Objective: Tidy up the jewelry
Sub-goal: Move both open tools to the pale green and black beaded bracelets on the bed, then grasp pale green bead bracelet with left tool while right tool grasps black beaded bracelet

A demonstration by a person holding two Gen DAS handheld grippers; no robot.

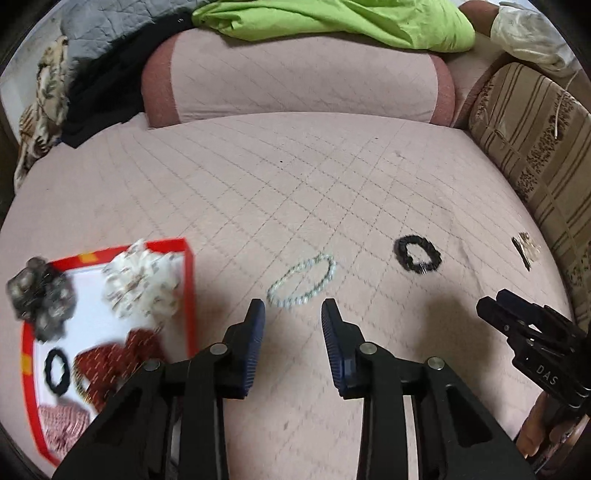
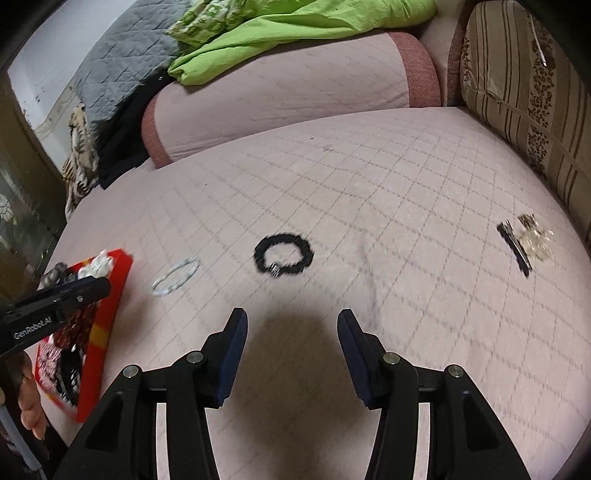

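Note:
A pearl bracelet (image 1: 301, 282) (image 2: 176, 276) lies on the pink quilted bed, just ahead of my left gripper (image 1: 292, 306), which is open with nothing between its fingers. To its left a red-rimmed box (image 1: 190, 288) (image 2: 110, 317) holds a white scrunchie (image 1: 142, 284), a grey one (image 1: 40, 299), a dark red one (image 1: 118, 358) and a small black hair tie (image 1: 57, 367). A black scrunchie (image 2: 283, 254) (image 1: 417, 254) lies ahead of my right gripper (image 2: 292, 317), which is open and empty. A black clip with a clear ornament (image 2: 524, 243) (image 1: 526, 249) sits far right.
A pink bolster cushion (image 1: 295, 77) lies across the back with a green cloth (image 1: 332, 18) on it. A striped pillow (image 1: 535, 147) lines the right side. Grey quilt and dark clothes (image 1: 103, 92) are piled at the back left.

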